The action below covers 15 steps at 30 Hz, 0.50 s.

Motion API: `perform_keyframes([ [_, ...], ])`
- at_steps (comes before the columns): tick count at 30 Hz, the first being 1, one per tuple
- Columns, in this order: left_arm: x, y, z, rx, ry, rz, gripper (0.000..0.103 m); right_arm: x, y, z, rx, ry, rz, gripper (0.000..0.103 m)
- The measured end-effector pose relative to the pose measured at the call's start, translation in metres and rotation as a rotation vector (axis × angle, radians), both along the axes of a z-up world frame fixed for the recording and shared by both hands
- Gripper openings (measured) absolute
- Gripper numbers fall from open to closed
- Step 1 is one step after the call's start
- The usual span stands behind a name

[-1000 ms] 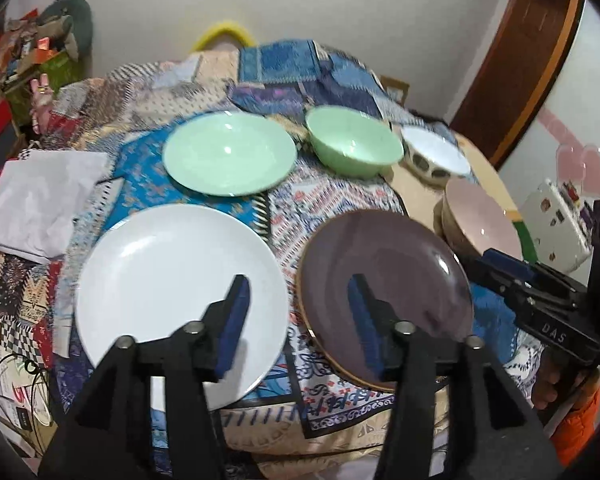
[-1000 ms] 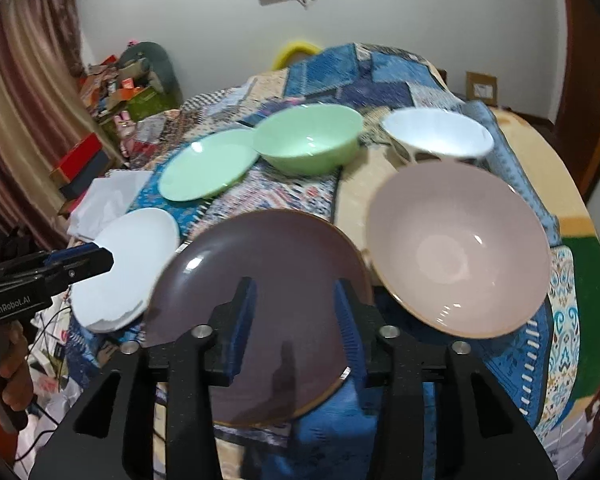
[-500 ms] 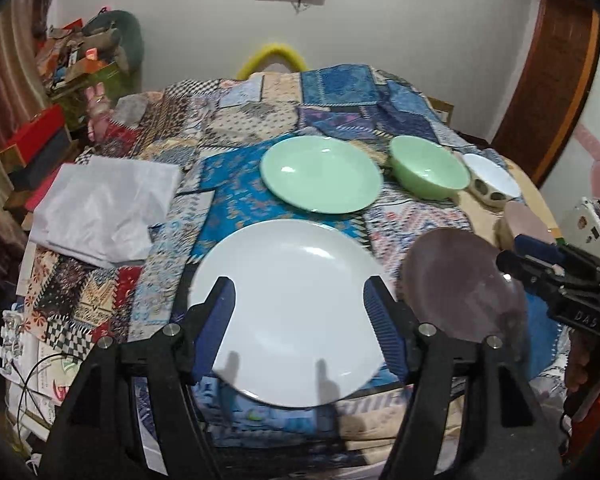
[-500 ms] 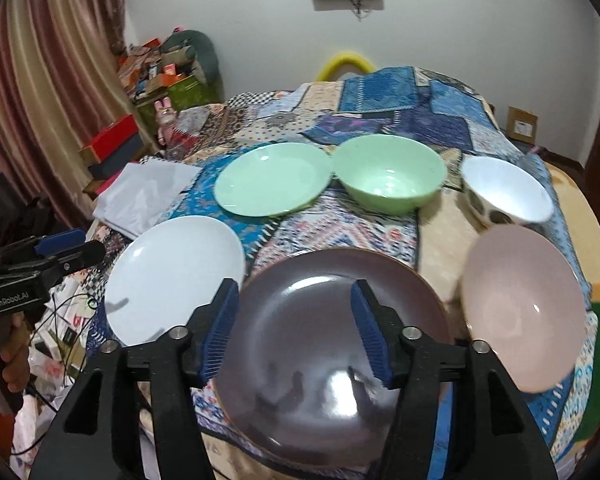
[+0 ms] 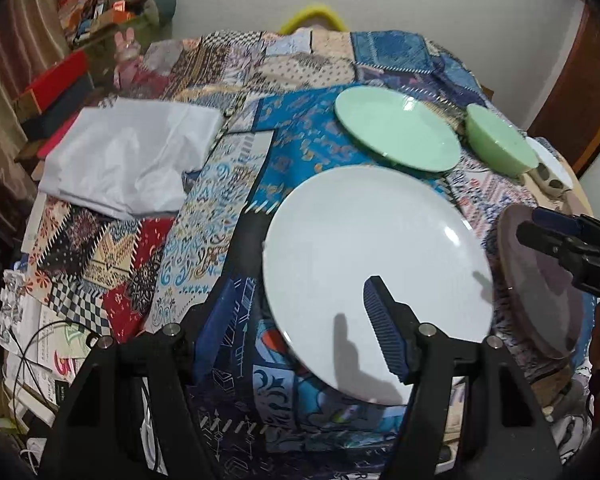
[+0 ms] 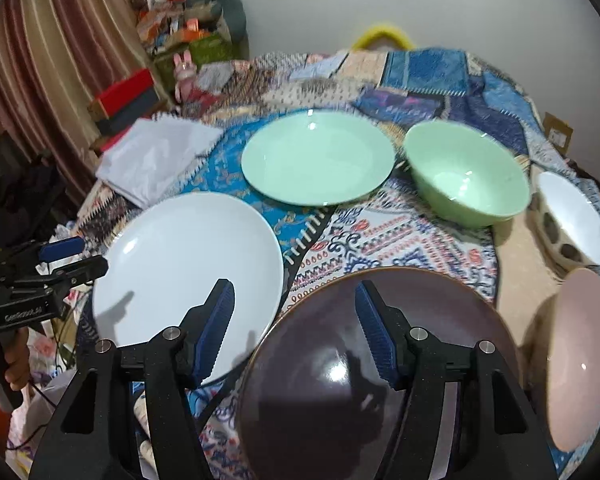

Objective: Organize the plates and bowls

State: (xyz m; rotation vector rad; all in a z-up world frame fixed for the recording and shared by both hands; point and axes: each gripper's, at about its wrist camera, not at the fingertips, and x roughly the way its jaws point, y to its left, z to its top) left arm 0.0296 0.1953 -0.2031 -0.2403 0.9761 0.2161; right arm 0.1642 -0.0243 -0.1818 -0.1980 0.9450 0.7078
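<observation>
Left tongs [image 5: 300, 328] apart, holding nothing; near rim of white plate [image 5: 376, 280] sits between the pads, one pad above the plate face, other off its left edge. Right tongs [image 6: 294, 328] apart too, empty, hovering over gap btwn white plate and brown plate [image 6: 380, 376]. Both plates flat on surface w/ patchwork cloth [image 5: 204, 216]. Green plate [image 6: 318, 158] and green bowl [image 6: 466, 174] farther back. Judgement: left is nearer white plate, rim straight ahead; a short push fwd, then close.
</observation>
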Motion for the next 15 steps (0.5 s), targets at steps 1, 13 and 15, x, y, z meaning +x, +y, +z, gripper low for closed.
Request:
perform_keyframes([
  [1,0.001,0.002,-0.004,-0.009,0.009,-0.004,0.066,0.002,0.002,-0.002,-0.005,0.012,0.005,0.059],
  [13,0.005,0.012,-0.026,-0.109,0.07,-0.029,0.035,0.019,0.031,-0.022,-0.056,0.107,0.072,0.028],
  [15,0.005,0.011,-0.028,-0.116,0.073,-0.036,0.034,0.023,0.032,-0.026,-0.056,0.141,0.077,0.027],
])
